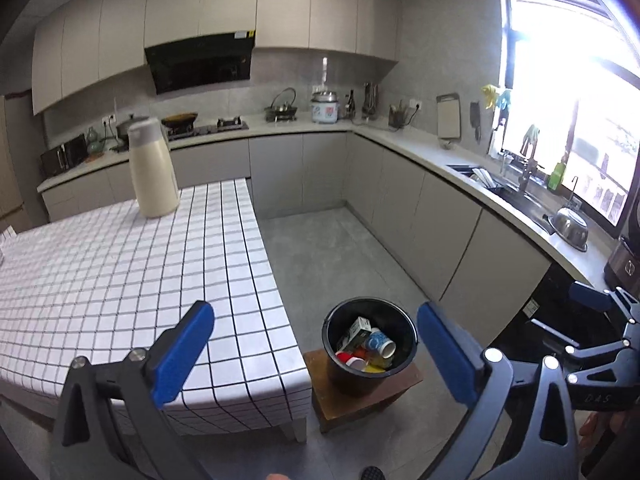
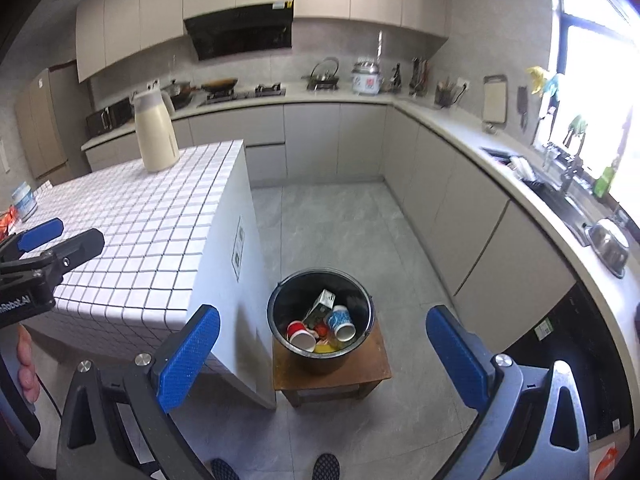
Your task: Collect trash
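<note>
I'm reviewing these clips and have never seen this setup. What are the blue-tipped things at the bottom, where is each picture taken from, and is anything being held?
They are hand-held claws, one per hand, each carrying a wide-angle camera that looks along its fingers. One picture looks out from the left claw, the other from the right claw. Both are open and hold nothing. Below stands a black bucket on a small wooden stool, holding paper cups and a carton. The tiled table carries a cream thermos jug.

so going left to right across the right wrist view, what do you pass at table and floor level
Left claw → thermos on the tiled table → black bin on a wooden stool → steel bowl on the counter by the sink.
</note>
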`<state>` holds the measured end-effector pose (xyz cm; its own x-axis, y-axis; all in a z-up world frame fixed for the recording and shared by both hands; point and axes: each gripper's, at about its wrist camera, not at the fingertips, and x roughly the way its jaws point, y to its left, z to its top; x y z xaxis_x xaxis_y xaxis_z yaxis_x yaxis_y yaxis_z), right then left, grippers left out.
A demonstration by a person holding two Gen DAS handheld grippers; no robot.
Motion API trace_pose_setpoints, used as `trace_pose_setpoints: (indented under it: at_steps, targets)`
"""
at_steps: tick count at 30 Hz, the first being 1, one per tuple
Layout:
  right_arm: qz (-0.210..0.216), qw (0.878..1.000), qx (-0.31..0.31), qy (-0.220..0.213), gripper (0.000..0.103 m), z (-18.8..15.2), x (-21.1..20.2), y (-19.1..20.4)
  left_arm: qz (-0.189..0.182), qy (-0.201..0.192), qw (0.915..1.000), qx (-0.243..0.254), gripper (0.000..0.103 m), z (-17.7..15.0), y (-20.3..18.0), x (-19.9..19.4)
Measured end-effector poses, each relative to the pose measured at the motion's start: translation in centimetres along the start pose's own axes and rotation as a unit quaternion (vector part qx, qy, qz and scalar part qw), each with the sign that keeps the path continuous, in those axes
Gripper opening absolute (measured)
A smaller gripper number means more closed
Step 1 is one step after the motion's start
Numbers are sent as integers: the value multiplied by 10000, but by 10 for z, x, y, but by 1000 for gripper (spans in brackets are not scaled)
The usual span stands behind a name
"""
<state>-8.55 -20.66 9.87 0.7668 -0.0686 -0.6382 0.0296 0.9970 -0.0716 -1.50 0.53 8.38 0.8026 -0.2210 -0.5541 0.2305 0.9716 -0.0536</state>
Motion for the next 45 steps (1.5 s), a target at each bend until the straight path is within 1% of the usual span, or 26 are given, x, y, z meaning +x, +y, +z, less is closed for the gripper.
trace_pose_setpoints:
  at_steps: [4,11,19,45]
  targets:
    - [-61,9998,34,-170,103,0,-21,7,-23,-168,9998,55,102,-1,1,-11]
    - [-126,9995,61,-282,103,0,-34,13,-18,-294,9995,-93,102,-4,7,-22]
    - [-74,9997,-26,-218,103,2,-30,15,-14,-233,9996,-178,102,-7,5,-21]
    - [10,9996,-97,-273,103,5,-27,18,-10,-161,9998,-129,103,-6,0,-20]
